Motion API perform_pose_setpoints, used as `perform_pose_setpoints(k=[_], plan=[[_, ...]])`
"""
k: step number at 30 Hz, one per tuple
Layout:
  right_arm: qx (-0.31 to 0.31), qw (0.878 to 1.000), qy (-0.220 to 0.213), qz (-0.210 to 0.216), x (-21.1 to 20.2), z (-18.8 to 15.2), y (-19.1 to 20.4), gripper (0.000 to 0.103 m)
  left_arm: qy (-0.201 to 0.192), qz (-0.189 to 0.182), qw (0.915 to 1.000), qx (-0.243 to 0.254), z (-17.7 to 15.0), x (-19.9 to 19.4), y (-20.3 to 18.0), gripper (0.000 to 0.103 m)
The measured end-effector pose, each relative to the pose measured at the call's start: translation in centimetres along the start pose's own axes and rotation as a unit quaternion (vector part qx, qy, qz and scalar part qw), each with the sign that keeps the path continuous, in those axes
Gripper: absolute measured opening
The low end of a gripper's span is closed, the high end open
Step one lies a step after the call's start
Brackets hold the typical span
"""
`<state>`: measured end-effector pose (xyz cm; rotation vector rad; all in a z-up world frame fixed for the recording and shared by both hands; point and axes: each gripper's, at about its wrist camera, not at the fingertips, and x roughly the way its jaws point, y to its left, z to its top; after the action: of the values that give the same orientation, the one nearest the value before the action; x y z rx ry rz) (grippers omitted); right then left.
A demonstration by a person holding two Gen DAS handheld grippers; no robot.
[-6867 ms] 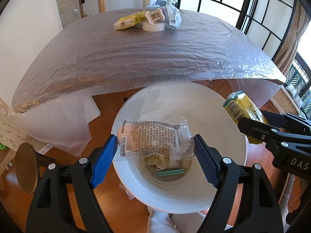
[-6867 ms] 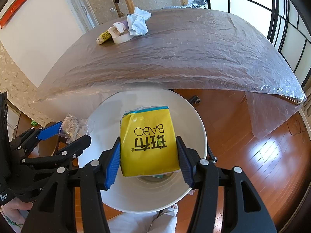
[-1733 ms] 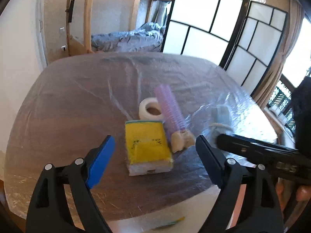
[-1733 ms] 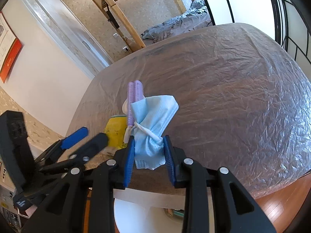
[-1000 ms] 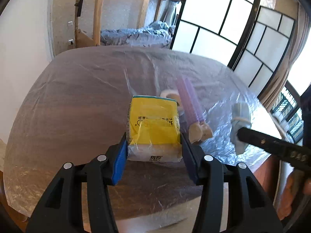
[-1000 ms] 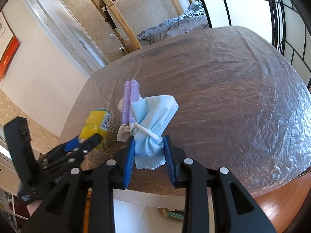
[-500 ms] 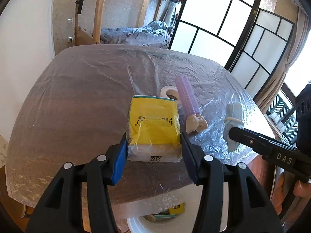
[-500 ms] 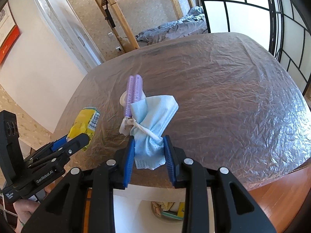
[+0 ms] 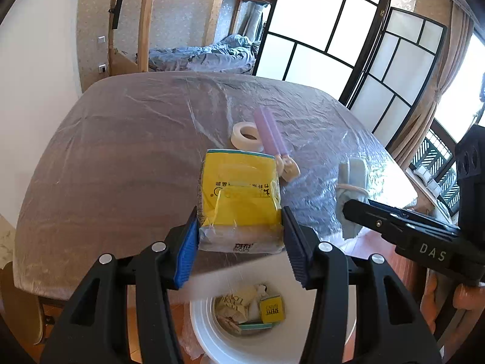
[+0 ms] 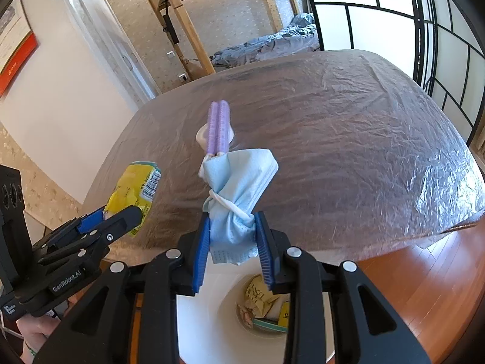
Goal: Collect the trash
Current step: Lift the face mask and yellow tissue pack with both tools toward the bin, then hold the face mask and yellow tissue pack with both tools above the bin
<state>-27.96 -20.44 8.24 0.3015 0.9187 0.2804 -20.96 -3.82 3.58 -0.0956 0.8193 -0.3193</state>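
My left gripper (image 9: 241, 242) is shut on a yellow tissue pack (image 9: 239, 200) and holds it over the table's near edge, above the white trash bin (image 9: 209, 327). The pack also shows in the right wrist view (image 10: 133, 194). My right gripper (image 10: 233, 242) is shut on a knotted blue face mask (image 10: 236, 194), held just above the bin (image 10: 212, 318). The mask also shows in the left wrist view (image 9: 351, 182). The bin holds several wrappers and a small yellow pack (image 9: 271, 309).
On the plastic-covered table (image 10: 348, 139) lie a purple hair roller pair (image 9: 271, 135) with a beige clip and a white tape roll (image 9: 245, 135). Wooden floor (image 10: 424, 273) lies to the right of the bin. A round stool (image 9: 18, 303) stands at the left.
Both grippers have pulled back from the table with their items. The bin has come further into view below them. The roller and tape roll stay on the table.
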Motion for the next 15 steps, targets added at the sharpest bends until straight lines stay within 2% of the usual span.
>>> perform_pose_setpoints(k=[7, 15], plan=[[-0.027, 0.999, 0.012, 0.023, -1.9, -1.9, 0.2, 0.030, -0.003, 0.020, 0.9996, -0.018, -2.0, -1.1, -1.9, 0.053], [-0.036, 0.998, 0.033, 0.042, -4.3, -5.3, -1.5, 0.030, 0.010, 0.034, 0.9987, -0.037, -6.2, -2.5, -5.4, 0.053]])
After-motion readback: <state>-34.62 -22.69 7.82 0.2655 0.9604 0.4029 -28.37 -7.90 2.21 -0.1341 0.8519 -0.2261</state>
